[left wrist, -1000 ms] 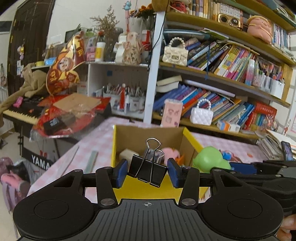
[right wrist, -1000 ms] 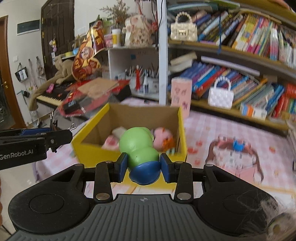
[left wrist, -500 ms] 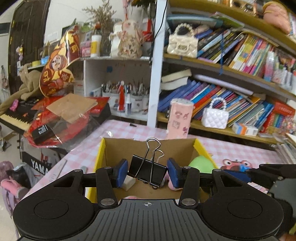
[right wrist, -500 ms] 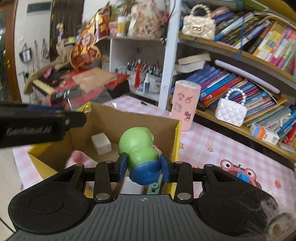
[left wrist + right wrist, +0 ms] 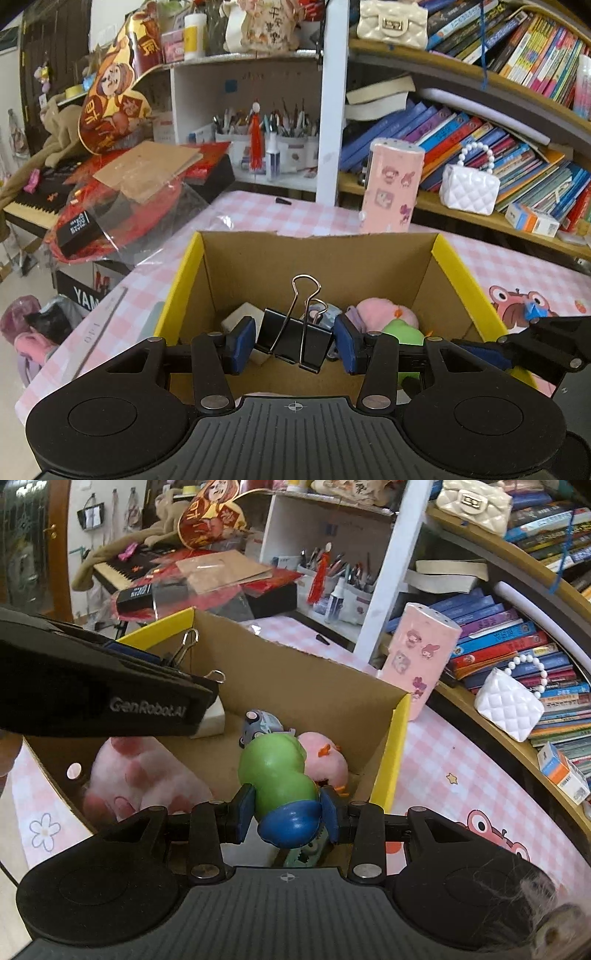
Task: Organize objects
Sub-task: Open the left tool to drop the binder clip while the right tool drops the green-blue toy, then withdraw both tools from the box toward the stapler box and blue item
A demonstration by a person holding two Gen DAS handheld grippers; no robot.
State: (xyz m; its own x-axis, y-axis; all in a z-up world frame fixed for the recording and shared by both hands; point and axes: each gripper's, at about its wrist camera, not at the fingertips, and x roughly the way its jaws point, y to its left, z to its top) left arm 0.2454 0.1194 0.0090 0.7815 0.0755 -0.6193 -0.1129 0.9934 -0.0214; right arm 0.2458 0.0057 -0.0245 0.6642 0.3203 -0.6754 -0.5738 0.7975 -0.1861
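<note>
I have the black binder clip pinched between the blue pads of my left claw, its wire handles standing up, and it hangs over the open cardboard box with the yellow outer walls. My right claw is clenched on the green and blue toy, which sits above the box's right-hand part, just over the pink plush toy lying inside. Down in the box I also see a large pink plush paw, a white block and a small grey toy car. From the right wrist view my left claw reaches in from the left edge, above the box, with the clip's handles poking out beyond it. The box stands on the worktop with its pink checked cloth. Just behind the box stands a pink canister with cartoon stickers, and beyond that a bookshelf packed with books, carrying a small white quilted purse
</note>
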